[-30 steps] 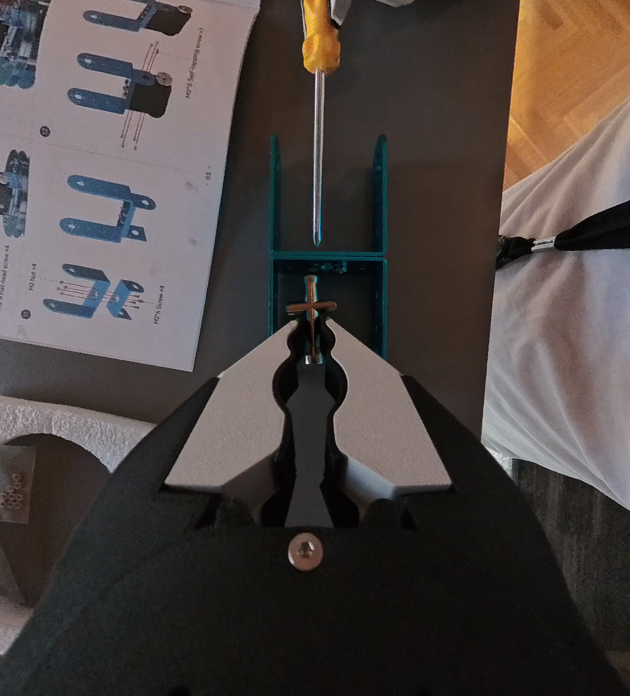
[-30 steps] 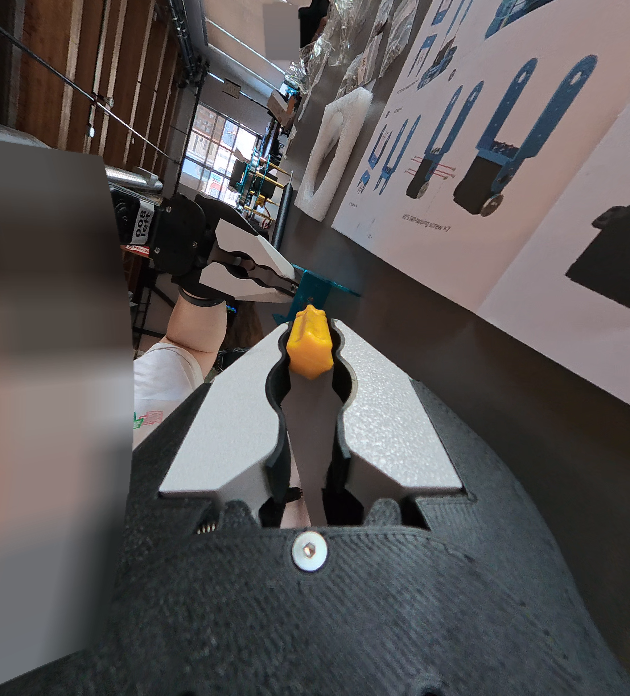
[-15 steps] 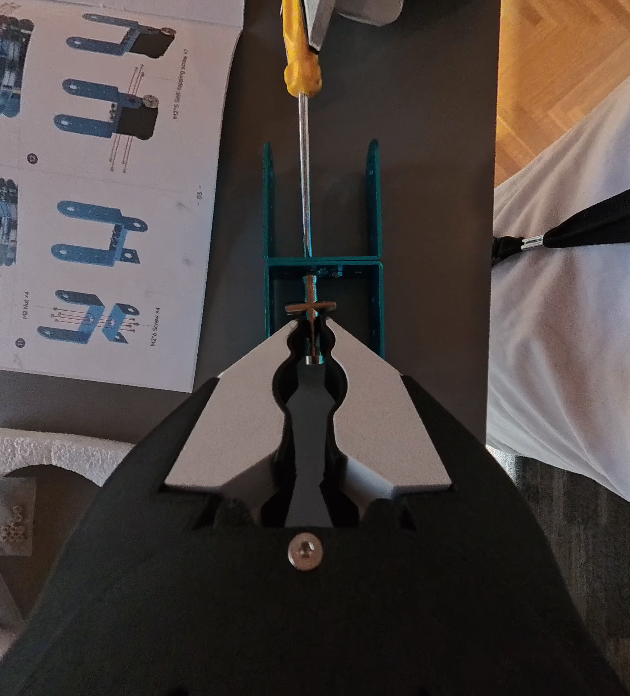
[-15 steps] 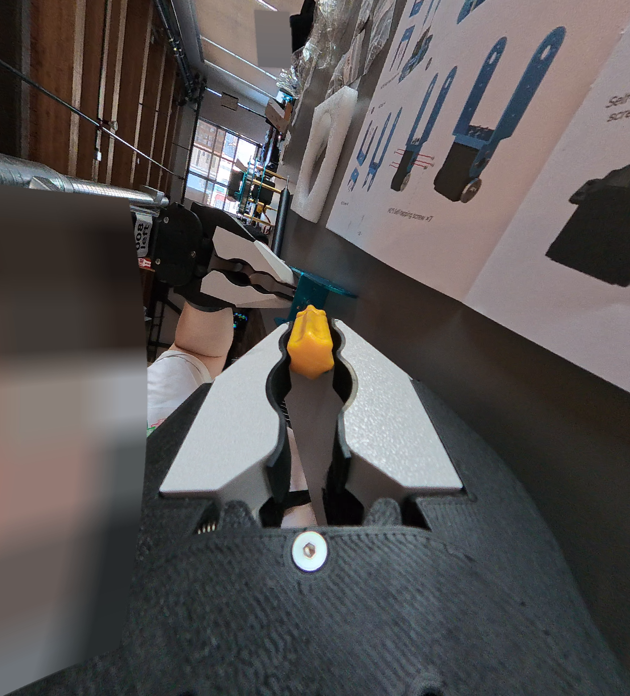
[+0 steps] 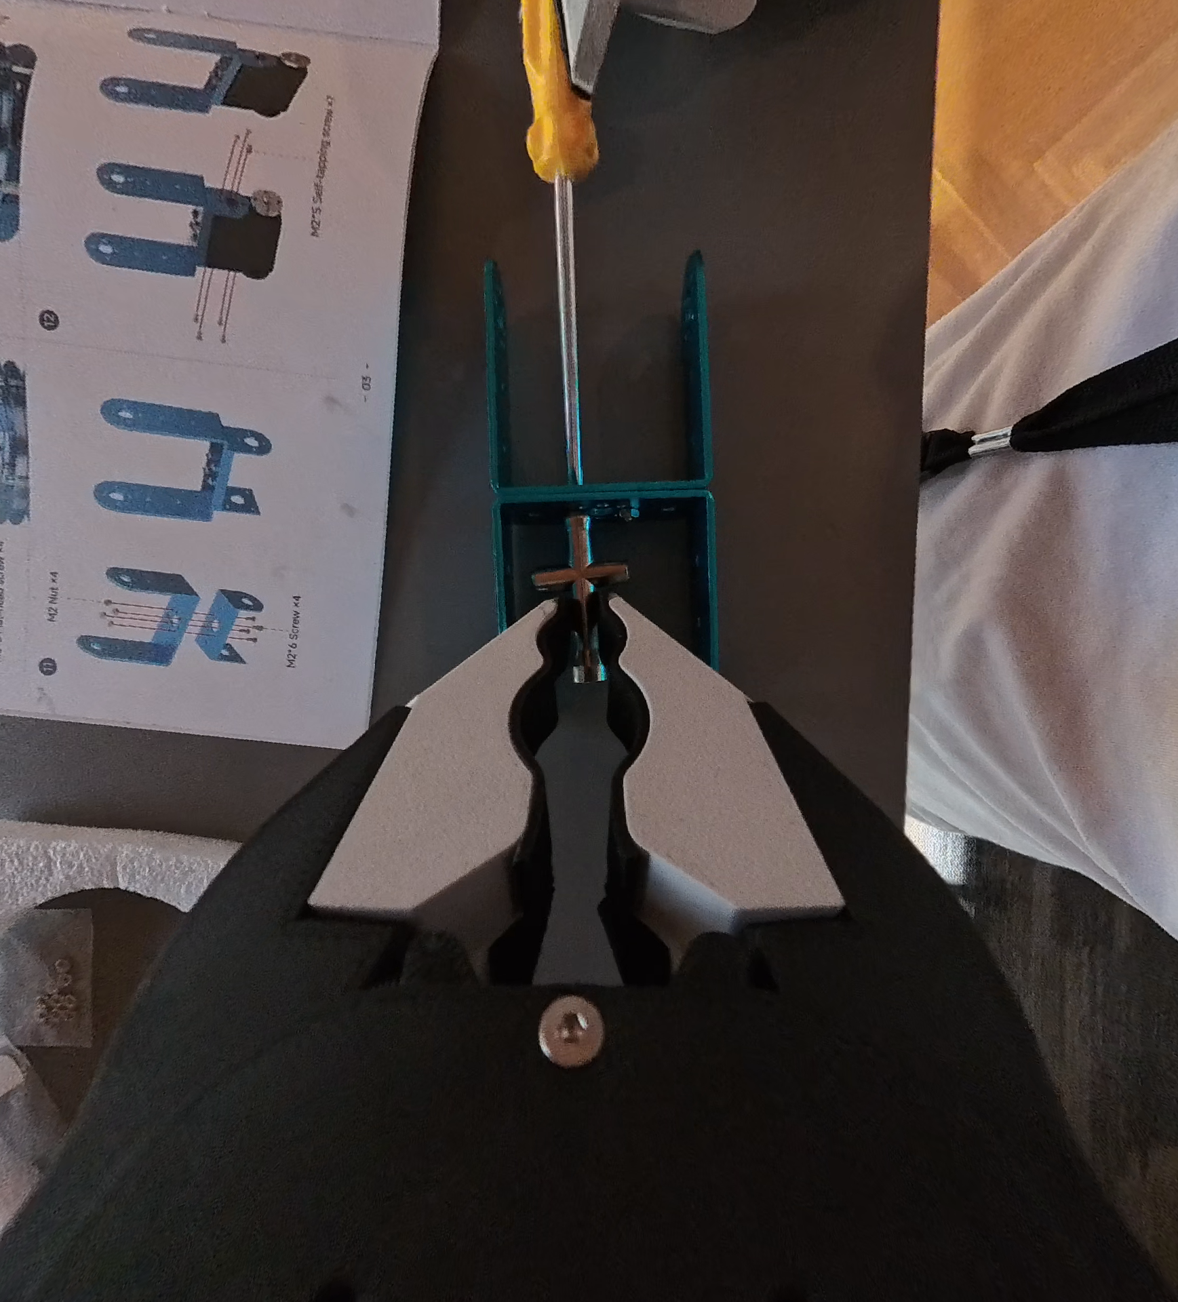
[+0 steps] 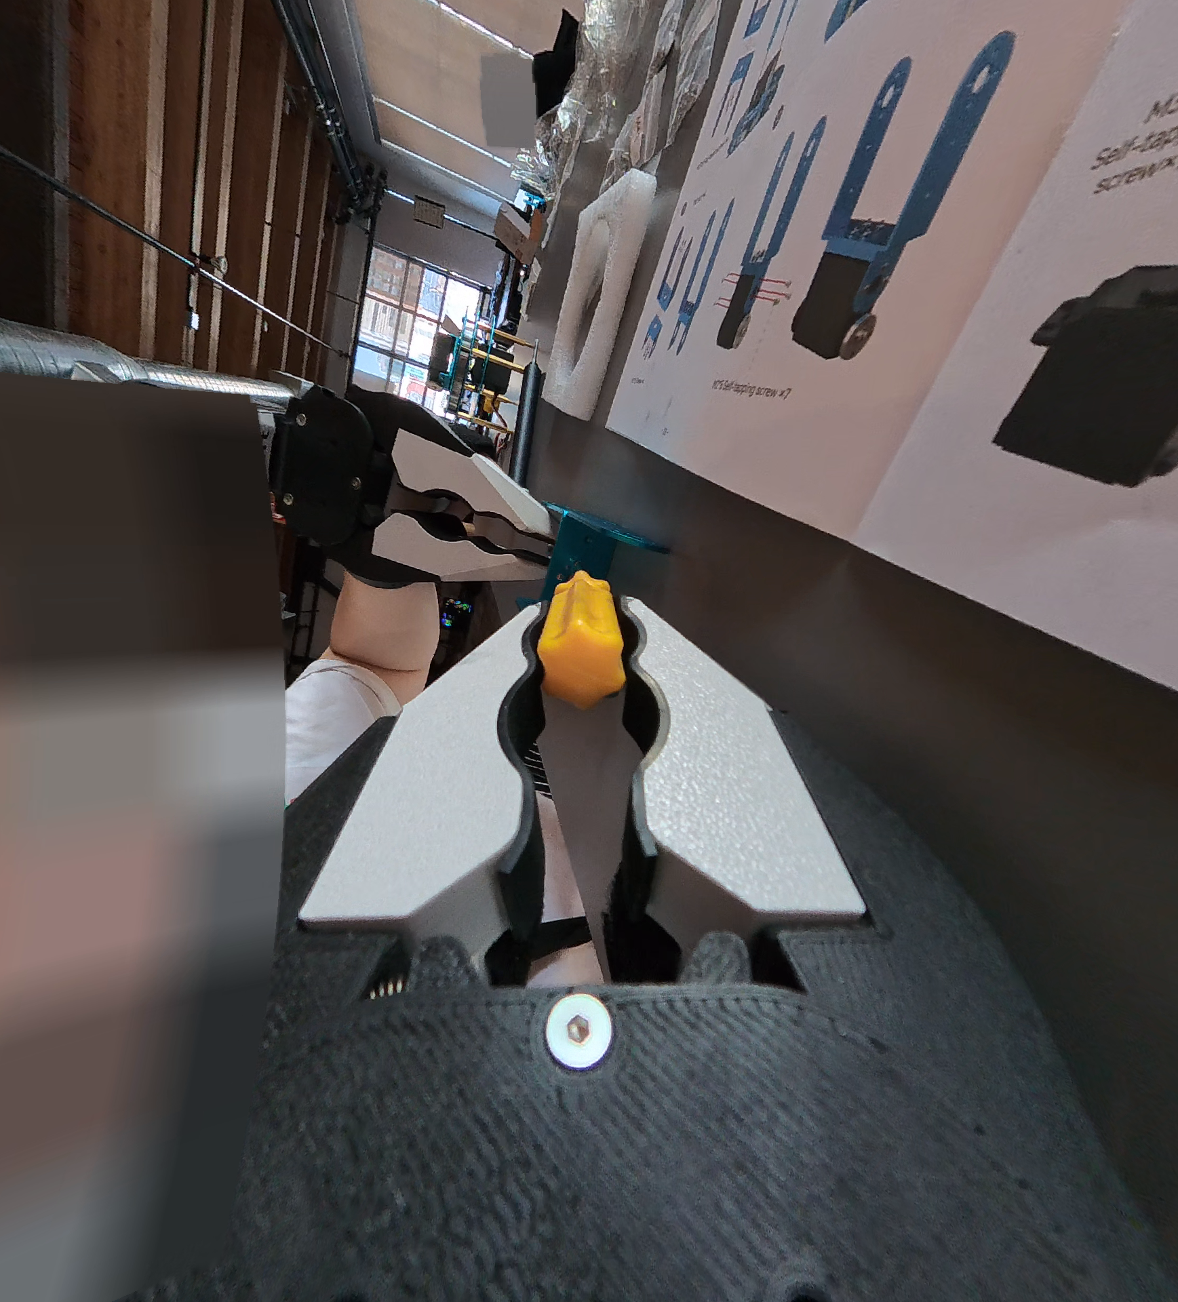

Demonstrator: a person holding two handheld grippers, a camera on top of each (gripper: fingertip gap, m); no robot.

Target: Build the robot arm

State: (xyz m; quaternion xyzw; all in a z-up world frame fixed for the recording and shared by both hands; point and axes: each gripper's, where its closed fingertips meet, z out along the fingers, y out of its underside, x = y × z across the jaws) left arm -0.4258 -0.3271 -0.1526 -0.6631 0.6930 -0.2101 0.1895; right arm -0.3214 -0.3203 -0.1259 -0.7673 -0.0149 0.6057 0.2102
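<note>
My left gripper (image 5: 580,607) is shut on a small silver cross-shaped wrench (image 5: 580,574), whose front end points into the near half of a teal metal bracket pair (image 5: 695,394) on the dark table (image 5: 818,282). My right gripper (image 6: 580,599) is shut on the yellow handle of a screwdriver (image 6: 580,652). In the left wrist view the screwdriver (image 5: 561,134) comes in from the top. Its shaft runs between the far bracket's arms and the tip meets the cross wall opposite the wrench. In the right wrist view the left gripper (image 6: 480,539) shows beside the teal bracket (image 6: 596,553).
An open instruction booklet (image 5: 149,352) lies left of the bracket. White foam packing (image 5: 43,866) and a plastic bag of small parts (image 5: 43,986) lie at the near left. The table edge runs down the right, with a person's white clothing (image 5: 1065,634) and a black strap (image 5: 1135,416) beyond it. About 12 centimetres separates my left fingertips from my right.
The screwdriver has moved toward the bracket, and its tip has gone from just short of the cross wall to meeting it. The left gripper still holds the wrench in the same place.
</note>
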